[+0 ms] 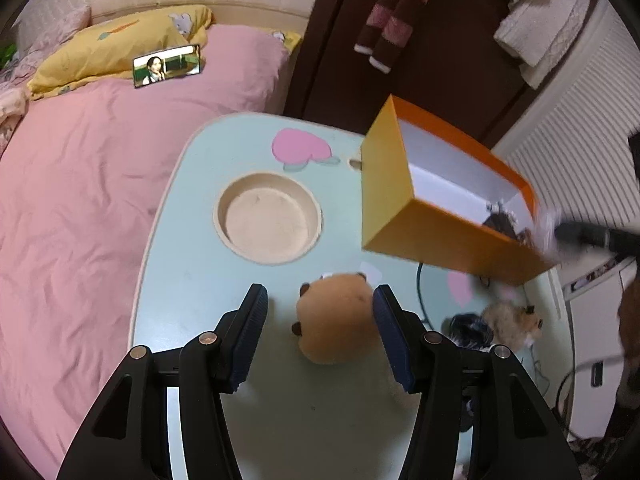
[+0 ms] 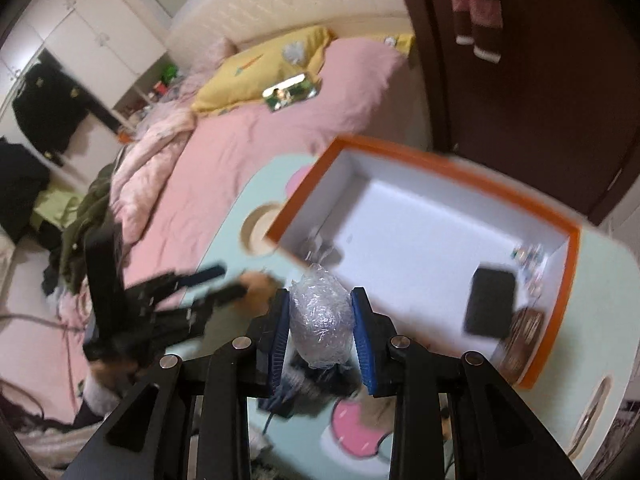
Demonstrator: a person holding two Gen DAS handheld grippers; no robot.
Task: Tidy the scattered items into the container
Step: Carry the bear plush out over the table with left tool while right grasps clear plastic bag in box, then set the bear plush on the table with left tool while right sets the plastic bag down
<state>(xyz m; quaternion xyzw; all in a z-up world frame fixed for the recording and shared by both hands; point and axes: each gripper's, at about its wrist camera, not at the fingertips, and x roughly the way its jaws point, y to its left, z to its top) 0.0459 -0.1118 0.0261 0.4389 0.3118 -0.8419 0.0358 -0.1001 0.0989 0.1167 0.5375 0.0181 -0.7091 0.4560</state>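
A brown plush toy (image 1: 334, 318) lies on the mint table (image 1: 192, 248), between the open fingers of my left gripper (image 1: 320, 300); its right pad touches the toy. An orange box (image 1: 448, 240) with a white inside (image 2: 420, 236) stands at the right. My right gripper (image 2: 320, 298) is shut on a clear crinkly plastic bundle (image 2: 320, 320), held over the box's near edge. The box holds a black flat item (image 2: 490, 306) and small bits in its far corner. The left gripper also shows in the right wrist view (image 2: 216, 280), around the plush toy (image 2: 258, 284).
A round recess (image 1: 269, 220) is sunk in the table beside the box. A fluffy tan toy (image 1: 508, 320) and a dark item (image 1: 468, 328) lie at the table's right edge. A pink bed (image 1: 100, 184) with a phone (image 1: 166, 65) flanks the table.
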